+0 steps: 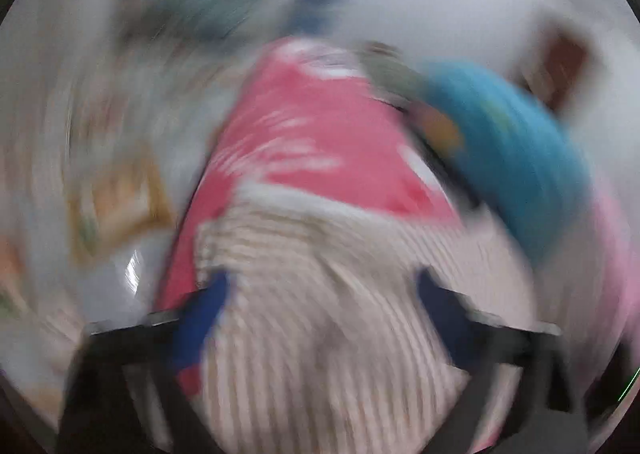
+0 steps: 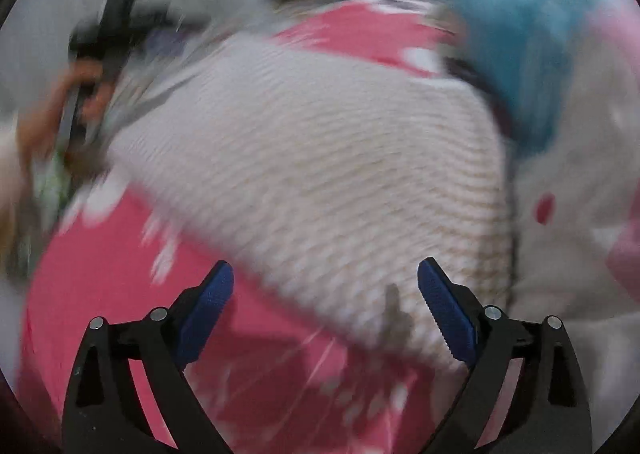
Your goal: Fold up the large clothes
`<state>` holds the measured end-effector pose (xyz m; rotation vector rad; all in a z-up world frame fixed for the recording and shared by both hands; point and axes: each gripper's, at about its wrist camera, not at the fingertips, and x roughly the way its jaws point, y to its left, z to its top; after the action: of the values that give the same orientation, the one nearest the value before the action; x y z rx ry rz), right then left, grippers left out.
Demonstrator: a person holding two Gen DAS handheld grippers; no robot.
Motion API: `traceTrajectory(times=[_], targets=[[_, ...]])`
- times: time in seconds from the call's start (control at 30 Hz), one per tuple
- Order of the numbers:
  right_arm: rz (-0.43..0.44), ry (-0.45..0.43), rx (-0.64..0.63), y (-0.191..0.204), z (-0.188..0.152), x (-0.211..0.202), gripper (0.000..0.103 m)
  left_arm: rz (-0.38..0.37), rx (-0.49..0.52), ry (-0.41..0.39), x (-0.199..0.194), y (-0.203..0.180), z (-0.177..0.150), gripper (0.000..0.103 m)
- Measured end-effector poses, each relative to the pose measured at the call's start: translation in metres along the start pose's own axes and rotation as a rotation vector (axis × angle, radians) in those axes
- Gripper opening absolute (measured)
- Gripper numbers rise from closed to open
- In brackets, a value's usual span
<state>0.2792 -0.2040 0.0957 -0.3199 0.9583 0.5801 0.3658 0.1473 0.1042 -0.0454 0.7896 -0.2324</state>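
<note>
Over the bed, right gripper point(image 2: 326, 306): jaws stand wide with nothing between the blue pads point(image 2: 208, 306); it points down at the near edge of the striped knit garment point(image 2: 320, 158), seemingly lining up for a fresh grasp.
Left gripper point(image 1: 322, 318): spread equally wide above the same striped knit, empty as far as the heavy blur allows; whether a pad brushes the cloth cannot be told.
Striped knit garment: lies as a broad, flattish slab across the pink patterned bedspread point(image 2: 100, 294), one long edge running diagonally in the right wrist view, which reads as a fold line.
Blue garment point(image 2: 524, 50): bunched at the far side, just beyond the knit, with a pale pink and white cloth point(image 2: 580, 182) beside it; likely set aside to keep the folding area free.
Person's hand point(image 2: 76, 94): at the far left of the right wrist view, gripping a dark handle, probably that of the left tool.
Judged stage: mid-fold, with no cloth held by either tool.
</note>
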Motion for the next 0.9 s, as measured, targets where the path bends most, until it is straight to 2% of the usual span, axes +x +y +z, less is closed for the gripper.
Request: traceTrajectory(times=[0.03,0.07,0.13,0.17,0.23,0.3,0.33,0.37,0.43,0.5,0.53,0.57,0.6,0.63,0.7,0.73,0.77,0.8,0.83,0.9], targets=[[-0.042,0.003,-0.115,0.019,-0.006,-0.005,0.091,0.008,0.121,-0.010,-0.013,-0.022,-0.010,0.098],[-0.090,-0.004,-0.187,0.031,-0.010,-0.008,0.092,-0.004,0.310,-0.001,-0.033,-0.060,-0.034,0.098],[-0.191,-0.027,-0.302,0.048,-0.018,-0.007,0.094,-0.011,0.489,0.031,-0.052,-0.087,-0.077,0.098],[-0.247,-0.031,-0.325,0.051,-0.019,-0.001,0.094,0.030,0.608,0.051,-0.051,-0.109,-0.102,0.098],[-0.344,-0.002,-0.339,0.050,-0.023,0.017,0.095,0.123,0.755,0.097,-0.033,-0.128,-0.136,0.098],[-0.426,0.060,-0.356,0.045,-0.030,0.047,0.095,0.213,0.826,0.162,-0.005,-0.135,-0.161,0.098],[-0.428,0.066,-0.375,0.045,-0.030,0.058,0.095,0.259,0.851,0.167,0.006,-0.131,-0.170,0.099],[-0.431,0.032,-0.402,0.047,-0.033,0.063,0.095,0.304,0.868,0.149,0.020,-0.133,-0.174,0.099],[-0.433,-0.038,-0.427,0.048,-0.031,0.067,0.095,0.345,0.794,0.106,0.030,-0.126,-0.172,0.099],[-0.414,-0.060,-0.375,0.040,-0.027,0.067,0.095,0.433,0.709,0.046,0.044,-0.124,-0.156,0.099],[-0.440,-0.078,-0.316,0.027,-0.023,0.068,0.095,0.489,0.682,0.029,0.056,-0.123,-0.149,0.099],[-0.480,-0.075,-0.288,0.019,-0.020,0.073,0.095,0.515,0.679,0.033,0.065,-0.123,-0.148,0.098],[-0.480,-0.064,-0.267,0.012,-0.013,0.079,0.095,0.525,0.683,0.034,0.069,-0.124,-0.146,0.098],[-0.440,-0.047,-0.218,0.000,-0.010,0.085,0.095,0.538,0.688,0.027,0.075,-0.124,-0.144,0.098],[-0.458,-0.060,-0.178,-0.008,-0.006,0.088,0.095,0.559,0.716,-0.008,0.074,-0.126,-0.148,0.085],[-0.509,-0.079,-0.205,-0.003,-0.007,0.086,0.089,0.569,0.728,-0.022,0.073,-0.128,-0.150,0.079],[-0.559,-0.098,-0.244,0.004,-0.010,0.084,0.056,0.588,0.764,-0.033,0.073,-0.132,-0.156,0.059],[-0.606,-0.098,-0.280,0.010,-0.015,0.084,0.039,0.611,0.795,-0.025,0.073,-0.135,-0.163,0.041],[-0.656,-0.083,-0.311,0.018,-0.017,0.085,0.036,0.639,0.827,-0.020,0.073,-0.136,-0.168,0.034],[-0.611,-0.067,-0.230,0.014,-0.014,0.077,0.033,0.608,0.792,0.009,0.065,-0.127,-0.167,0.024]])
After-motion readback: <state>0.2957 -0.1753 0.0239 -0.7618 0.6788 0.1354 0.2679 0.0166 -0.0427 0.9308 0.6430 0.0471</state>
